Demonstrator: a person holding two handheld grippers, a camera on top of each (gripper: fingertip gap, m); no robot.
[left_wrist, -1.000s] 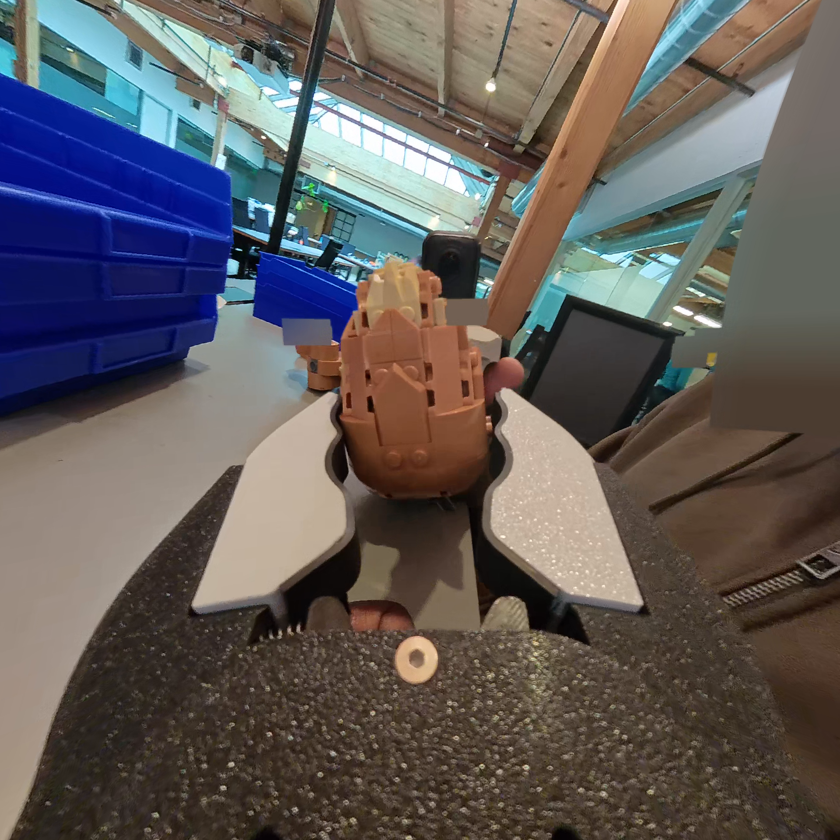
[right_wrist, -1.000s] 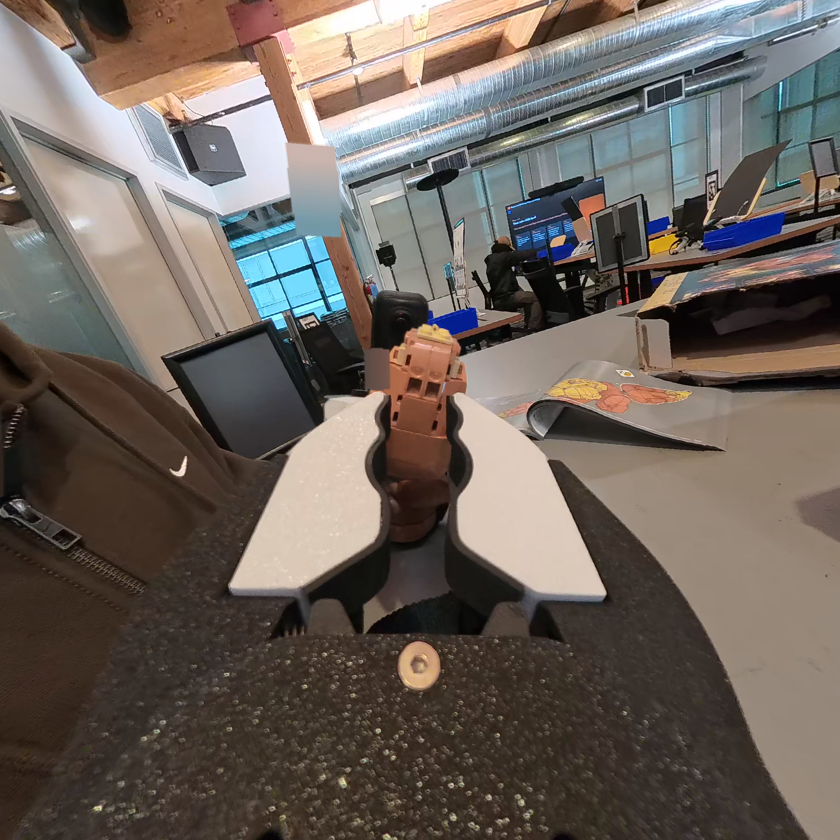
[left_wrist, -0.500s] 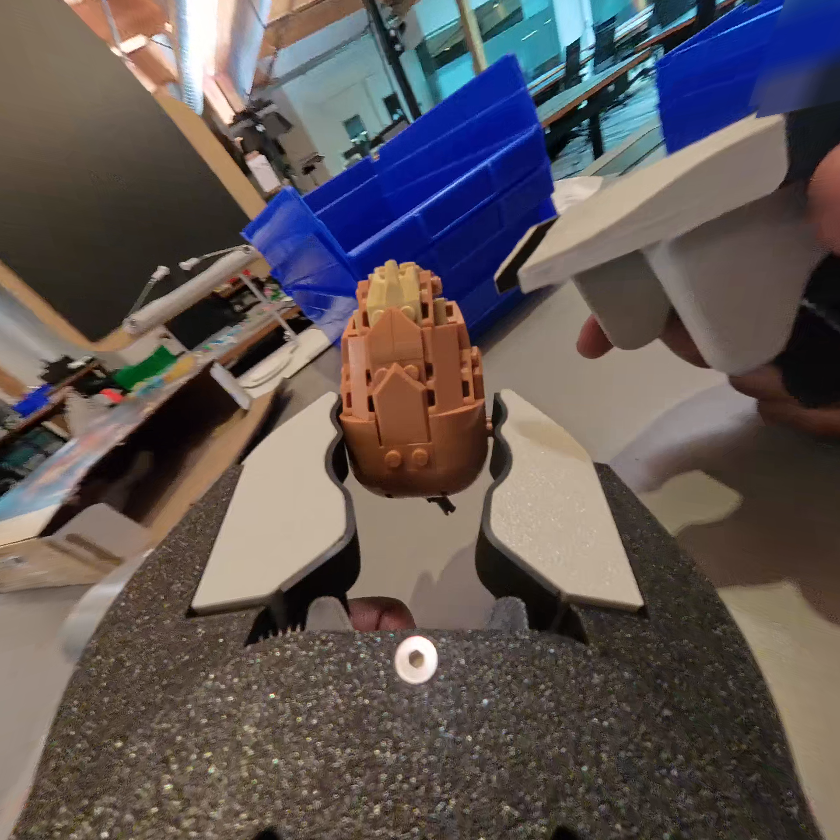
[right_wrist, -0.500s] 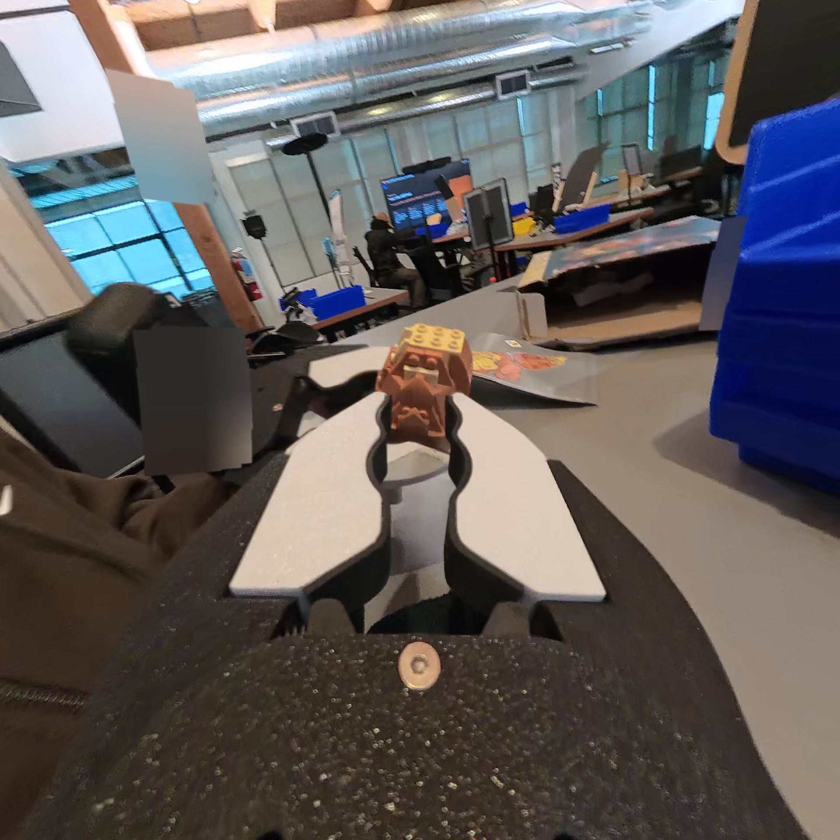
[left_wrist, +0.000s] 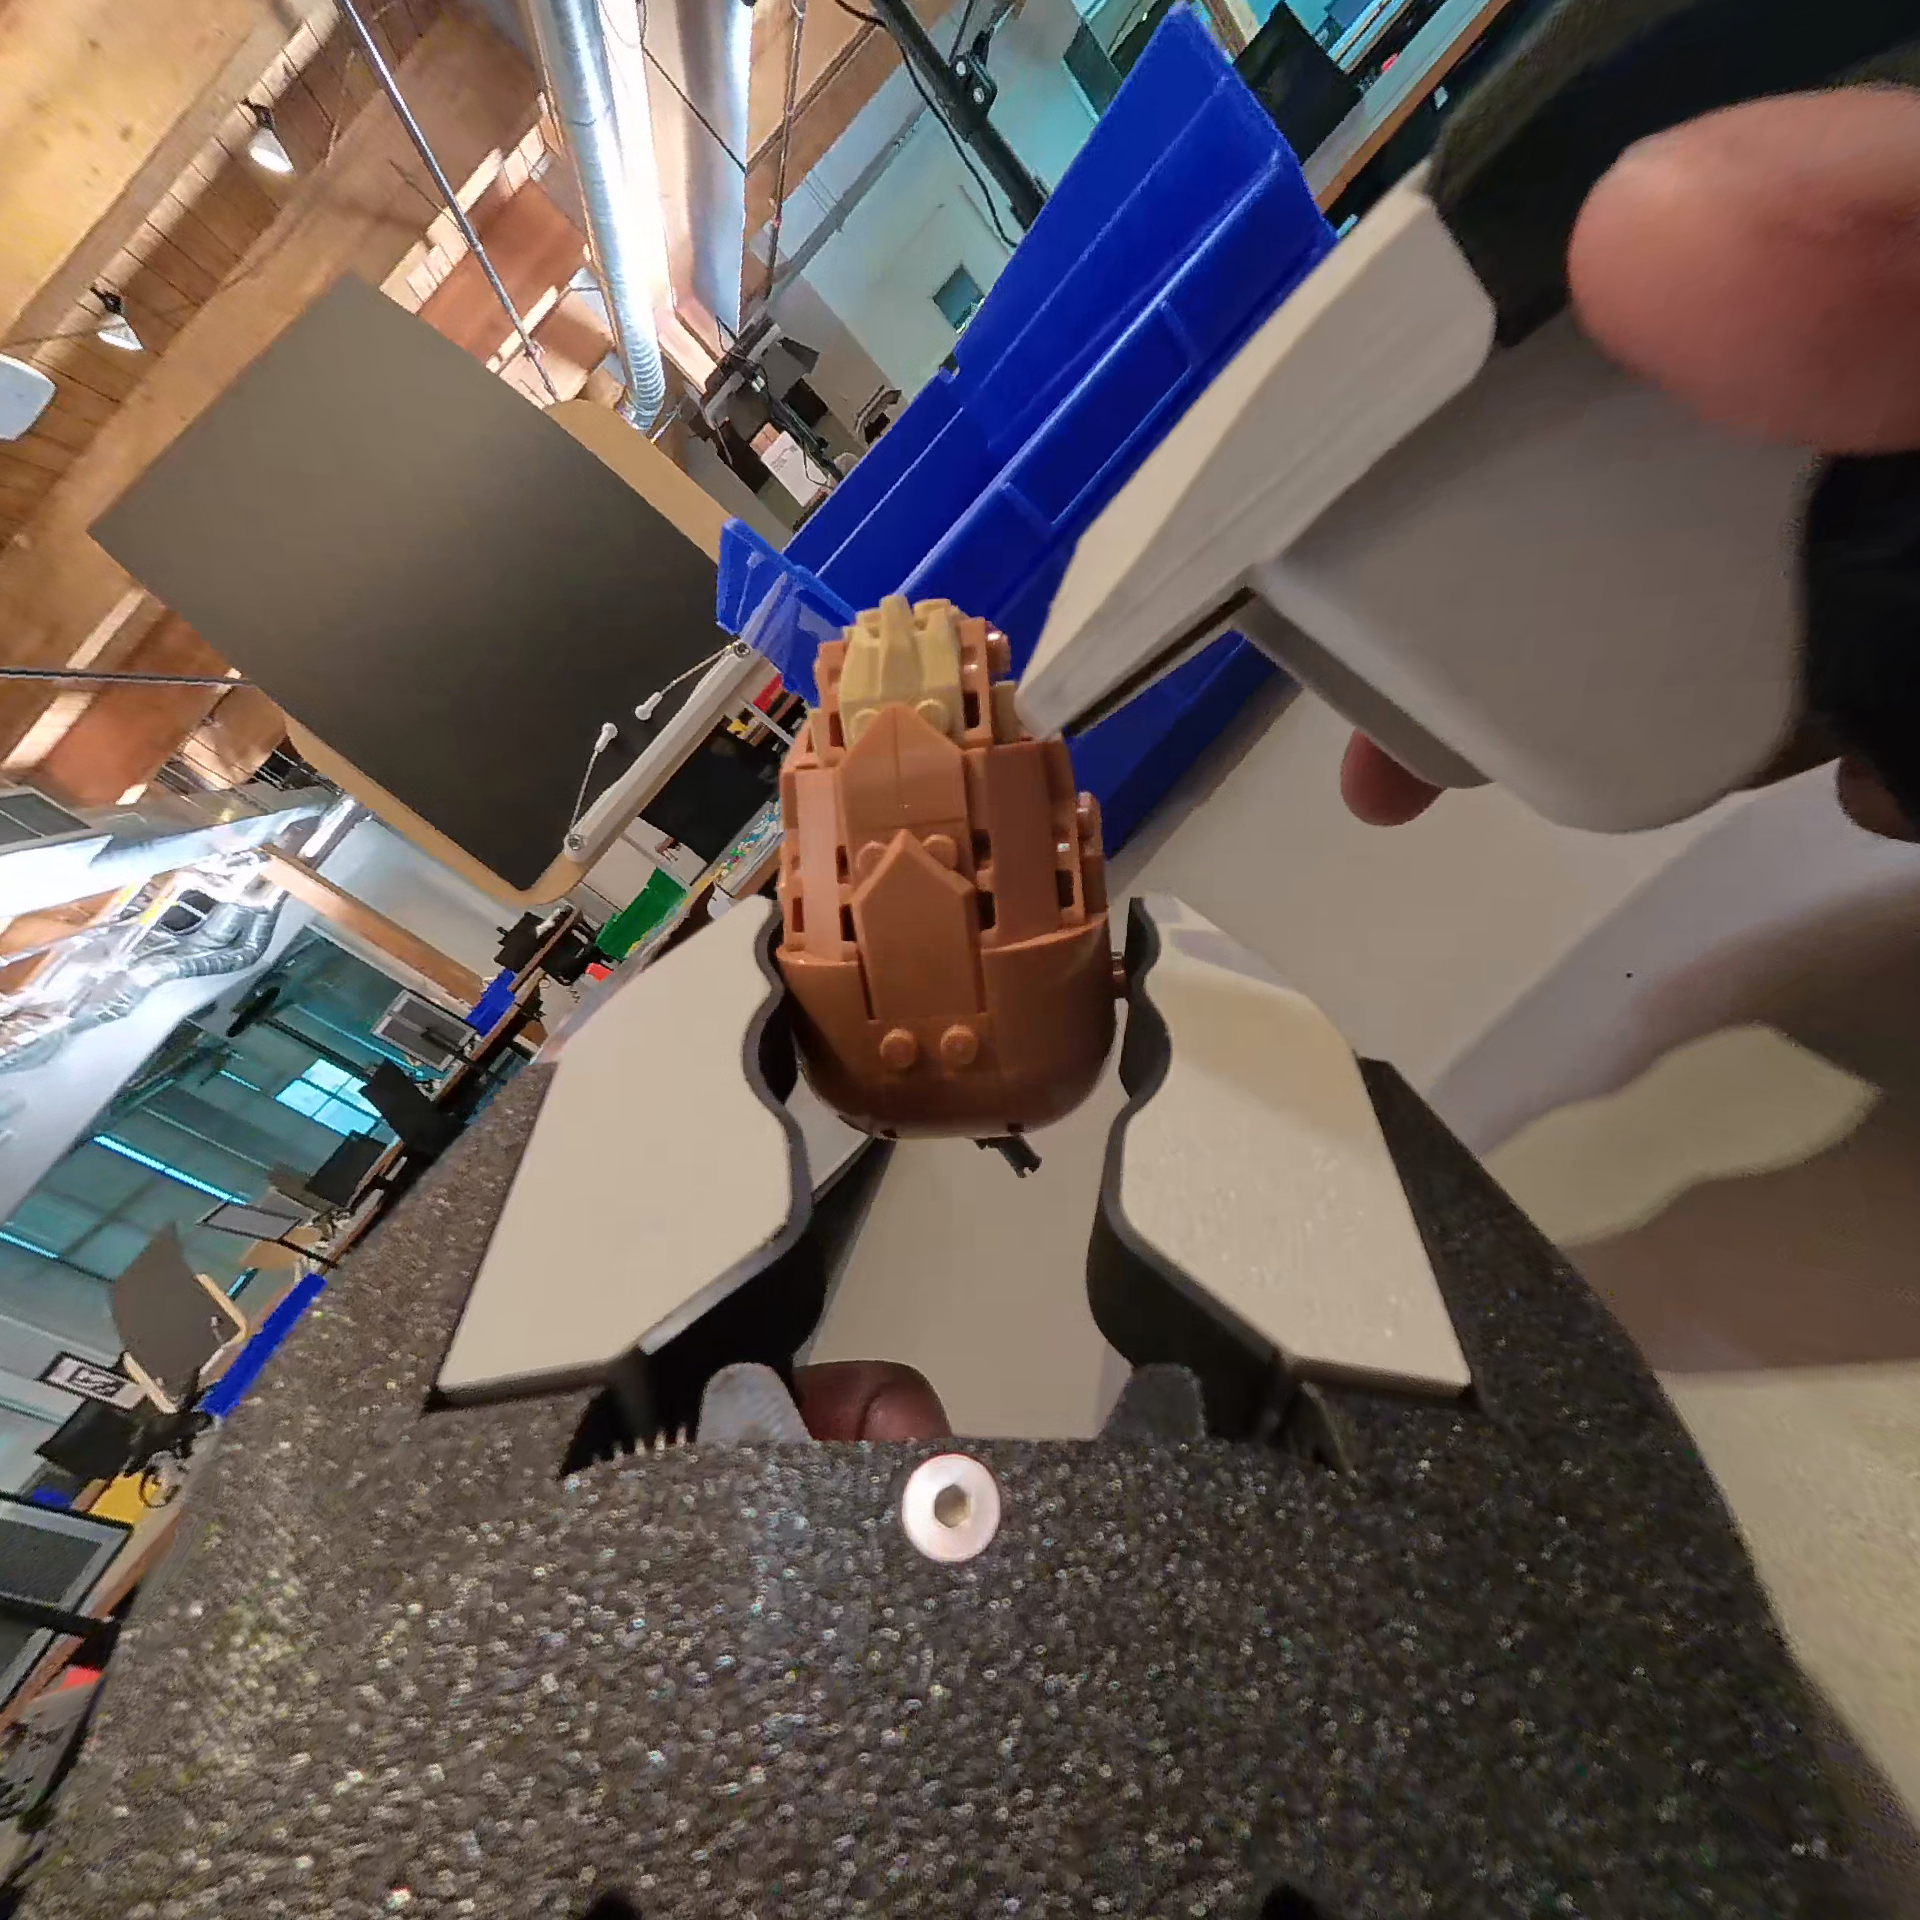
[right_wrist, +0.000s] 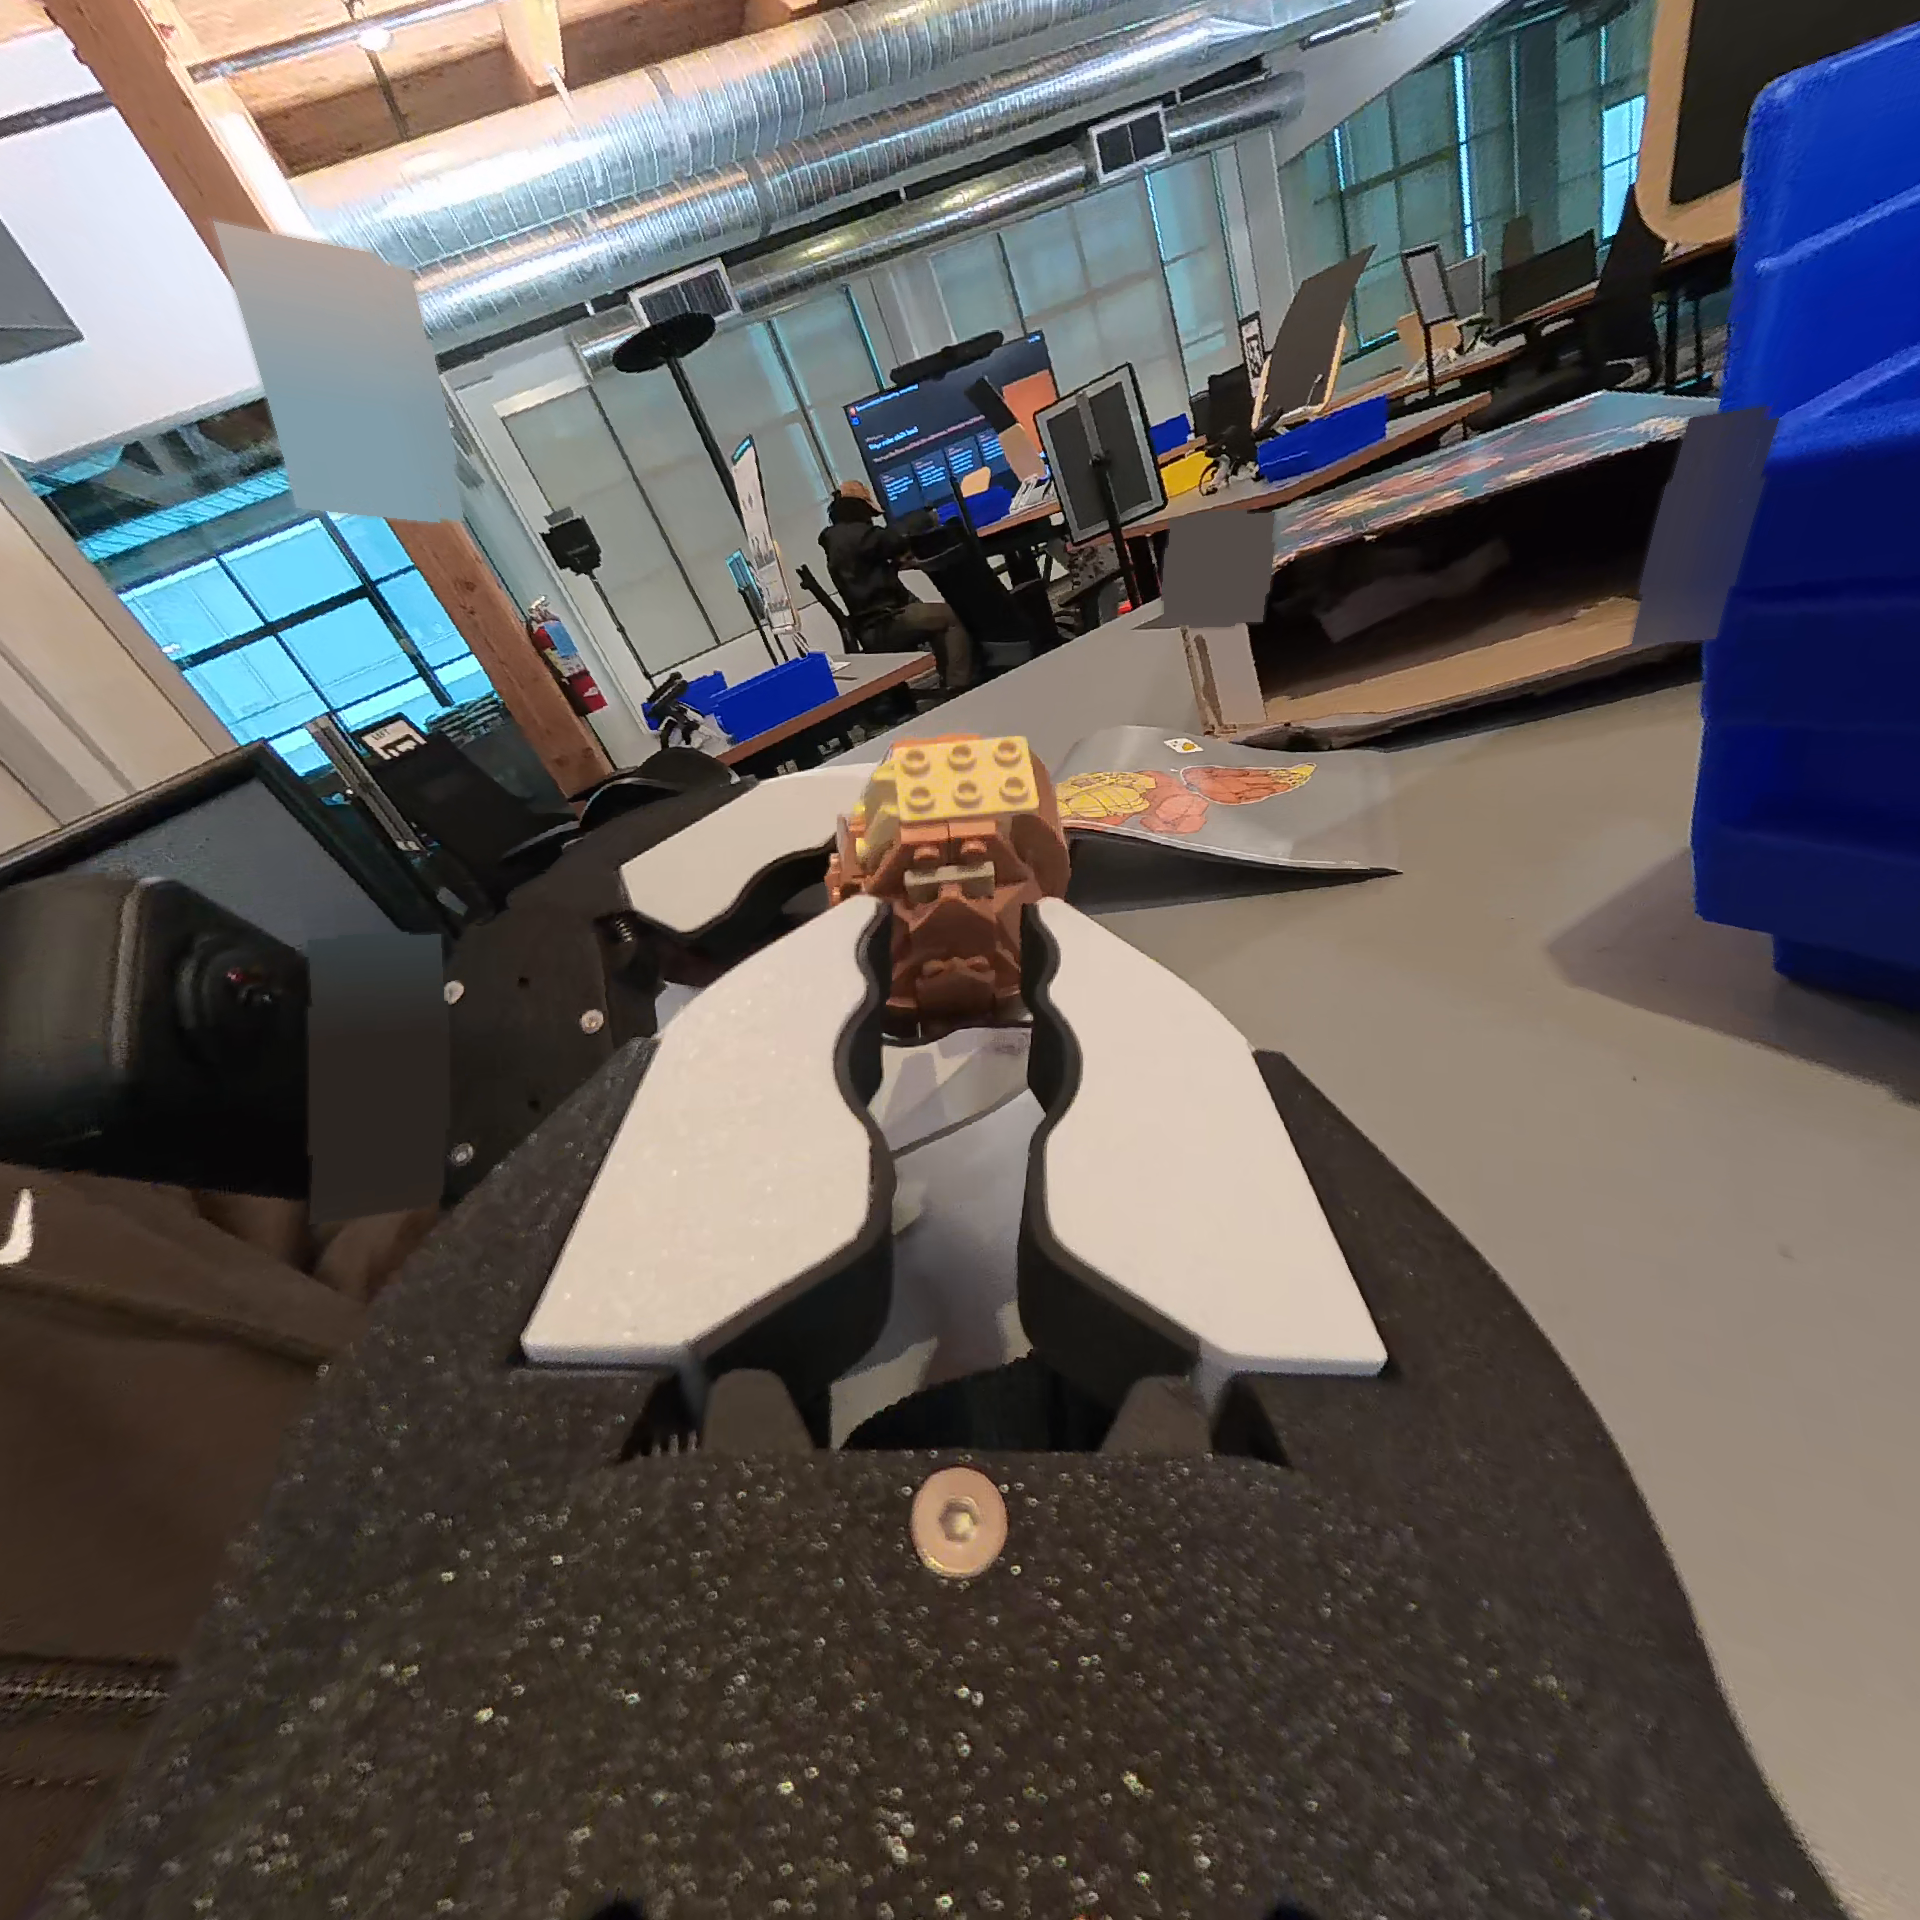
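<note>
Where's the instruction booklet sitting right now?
In the right wrist view, the booklet lies partly open on the grey table, just beyond the right gripper, between the cardboard box and the blue bins.

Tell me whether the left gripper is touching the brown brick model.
Touching: in the left wrist view the left gripper has both fingers pressed against the brown brick model.

Grey table (right_wrist: 1558, 1091), stacked blue bins (right_wrist: 1829, 623), glass walls (right_wrist: 644, 478) (daylit), timber ceiling, silver ducts (right_wrist: 790, 135)

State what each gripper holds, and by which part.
Left gripper clamps the brown brick model by its rounded lower sides. Right gripper clamps the same model at its narrow end.
</note>
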